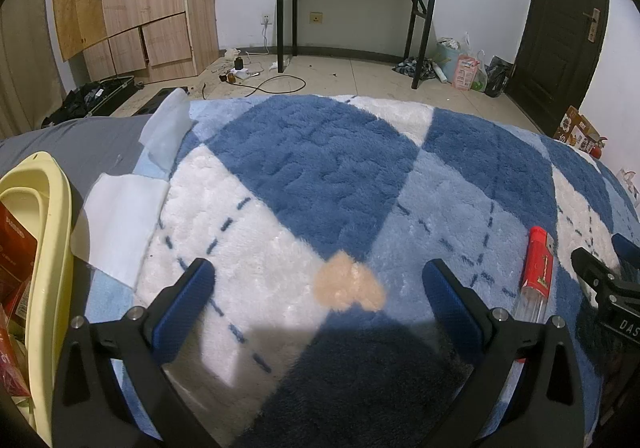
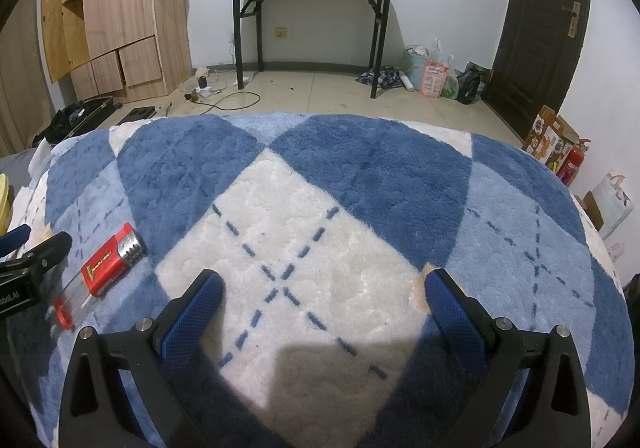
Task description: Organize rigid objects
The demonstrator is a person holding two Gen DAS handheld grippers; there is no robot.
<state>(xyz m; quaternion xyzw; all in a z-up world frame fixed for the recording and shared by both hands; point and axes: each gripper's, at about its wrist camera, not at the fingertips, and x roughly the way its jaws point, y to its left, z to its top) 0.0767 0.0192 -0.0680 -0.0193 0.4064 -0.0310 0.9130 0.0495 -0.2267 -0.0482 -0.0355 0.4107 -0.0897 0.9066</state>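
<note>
A red lighter (image 1: 538, 268) with a clear end lies on the blue-and-white plush blanket (image 1: 312, 168), just right of my left gripper (image 1: 320, 284). The left gripper is open and empty, hovering over the blanket. In the right wrist view the same lighter (image 2: 110, 264) lies at the left, well left of my right gripper (image 2: 322, 292), which is open and empty above the blanket (image 2: 320, 188). A pale yellow basket (image 1: 44, 248) holding red boxes sits at the far left of the left wrist view.
White paper sheets (image 1: 120, 216) lie beside the basket on a grey sheet. Beyond the bed edge are a tiled floor, a black-legged table (image 1: 352, 0), a wooden wardrobe (image 1: 132, 0), cables, bags and a dark door (image 2: 540, 28).
</note>
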